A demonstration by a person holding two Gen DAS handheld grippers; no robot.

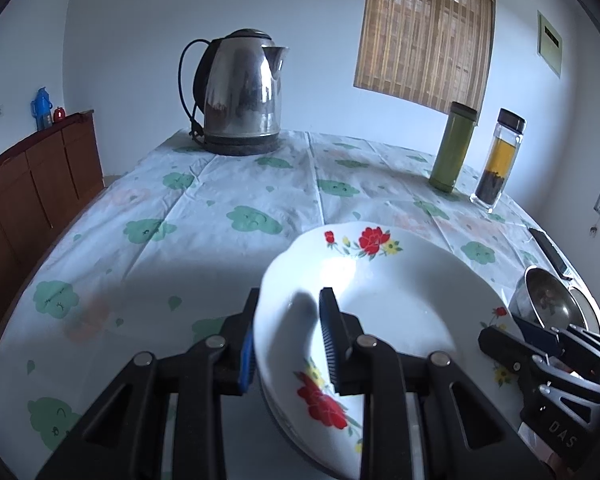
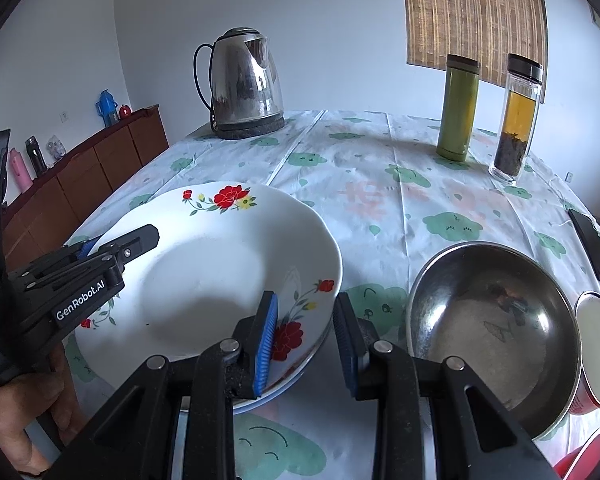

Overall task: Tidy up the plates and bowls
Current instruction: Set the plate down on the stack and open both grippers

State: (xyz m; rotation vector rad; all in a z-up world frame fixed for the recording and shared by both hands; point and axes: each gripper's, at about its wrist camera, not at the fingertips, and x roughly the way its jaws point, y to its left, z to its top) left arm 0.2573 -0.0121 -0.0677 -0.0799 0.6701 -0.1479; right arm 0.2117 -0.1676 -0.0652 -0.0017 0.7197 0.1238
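I hold the white ceramic plate with red flowers [image 2: 220,264] with both grippers at once. It sits on the counter [image 2: 380,200], which is covered by a cloth with green clouds, and under it I see the edges of more plates; I cannot count them, perhaps one or two.

My left gripper [image 1: 288,336] has its jaws around the plate rim at the plate's 9 o'clock side: one pad is outside the rim and one is inside over the well. The opening is narrow, so I judge it is gripping the rim. In the right wrist view my right gripper [image 2: 306,336] stands at the plate's 4 o'clock edge. Its left pad lies over the flower on the rim and its right pad is outside the rim. I cannot tell surely if the pads press on it.

The relation that matters: the plate lies between the two grippers, left and right of it, so a lift should be level from both sides. The round stainless steel bowl [image 2: 496,312] is just beside the plate at its 3 o'clock, nearer to my right gripper, and it is empty.

I count one steel bowl, one flowered plate on top, and one red container with pale lid [image 2: 596,352] at the right edge.
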